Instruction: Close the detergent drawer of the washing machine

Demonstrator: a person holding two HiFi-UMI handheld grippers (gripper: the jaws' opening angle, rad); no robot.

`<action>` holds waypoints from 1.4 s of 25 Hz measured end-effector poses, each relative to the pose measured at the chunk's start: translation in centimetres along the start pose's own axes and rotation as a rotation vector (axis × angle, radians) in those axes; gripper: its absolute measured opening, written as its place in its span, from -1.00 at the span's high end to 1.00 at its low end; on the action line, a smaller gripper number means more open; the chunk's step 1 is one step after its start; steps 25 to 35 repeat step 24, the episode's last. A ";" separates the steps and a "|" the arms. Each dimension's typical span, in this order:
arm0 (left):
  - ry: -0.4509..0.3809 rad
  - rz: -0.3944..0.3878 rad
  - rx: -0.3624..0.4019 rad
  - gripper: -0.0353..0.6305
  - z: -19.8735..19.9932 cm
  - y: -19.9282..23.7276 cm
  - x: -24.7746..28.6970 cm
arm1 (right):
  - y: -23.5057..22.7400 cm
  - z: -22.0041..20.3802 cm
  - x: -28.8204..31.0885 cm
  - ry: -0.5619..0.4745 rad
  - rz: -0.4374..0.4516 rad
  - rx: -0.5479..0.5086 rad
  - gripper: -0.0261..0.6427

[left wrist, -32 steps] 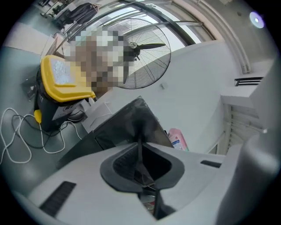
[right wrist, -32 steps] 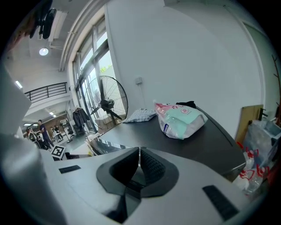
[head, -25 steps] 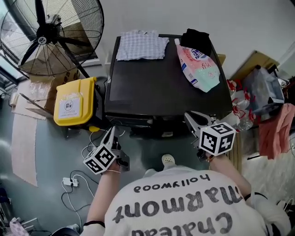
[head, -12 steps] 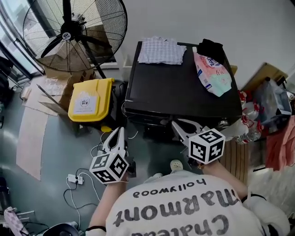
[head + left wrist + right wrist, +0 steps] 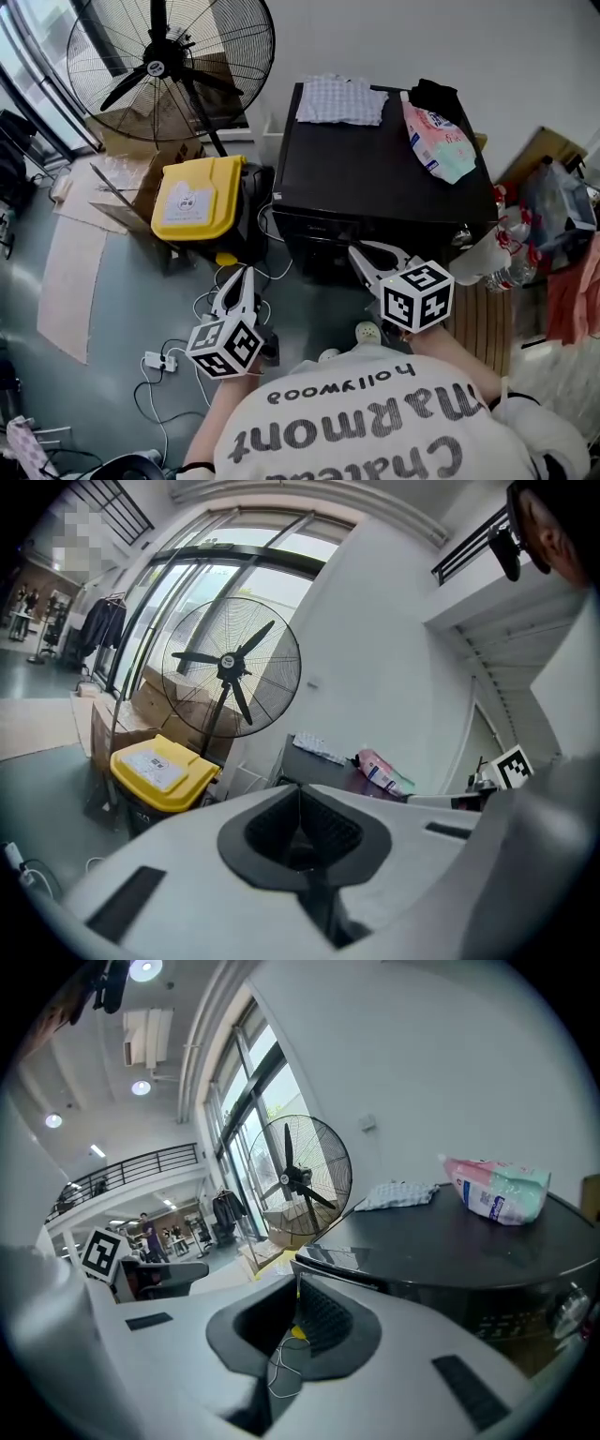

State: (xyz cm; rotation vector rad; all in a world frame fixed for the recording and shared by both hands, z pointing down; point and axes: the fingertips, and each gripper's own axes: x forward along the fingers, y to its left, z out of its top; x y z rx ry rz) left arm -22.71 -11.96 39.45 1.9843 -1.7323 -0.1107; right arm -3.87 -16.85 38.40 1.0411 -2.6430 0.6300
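Nearest the camera is the person's white printed T-shirt (image 5: 375,431), at 6 o'clock in the head view. The left gripper (image 5: 242,273) is at 7 o'clock, over the grey floor and a tangle of white cables (image 5: 208,302). Its jaws are clenched together with nothing between them. The right gripper (image 5: 355,250) is at about 5 o'clock, its jaws likewise pressed together and empty, their tips just short of the front of the black washing machine (image 5: 375,178). The detergent drawer (image 5: 328,1258) is at the upper left corner of that front and looks flush with the panel. On the lid, a pink-and-green detergent bag (image 5: 439,142) lies at 1 o'clock and a folded checked cloth (image 5: 341,99) at 12. A yellow-lidded bin (image 5: 199,197) stands at the machine's 9 o'clock. A large floor fan (image 5: 171,64) stands at the machine's 10 o'clock.
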 end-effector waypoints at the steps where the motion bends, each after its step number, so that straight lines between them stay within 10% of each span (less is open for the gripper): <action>1: 0.001 -0.002 -0.002 0.85 -0.2 0.1 -0.4 | 0.4 -0.3 0.0 0.001 0.001 -0.001 0.82; 35: 0.014 0.020 -0.037 0.86 -2.3 1.8 -4.5 | 2.9 -3.5 -1.3 0.028 -0.010 0.010 0.82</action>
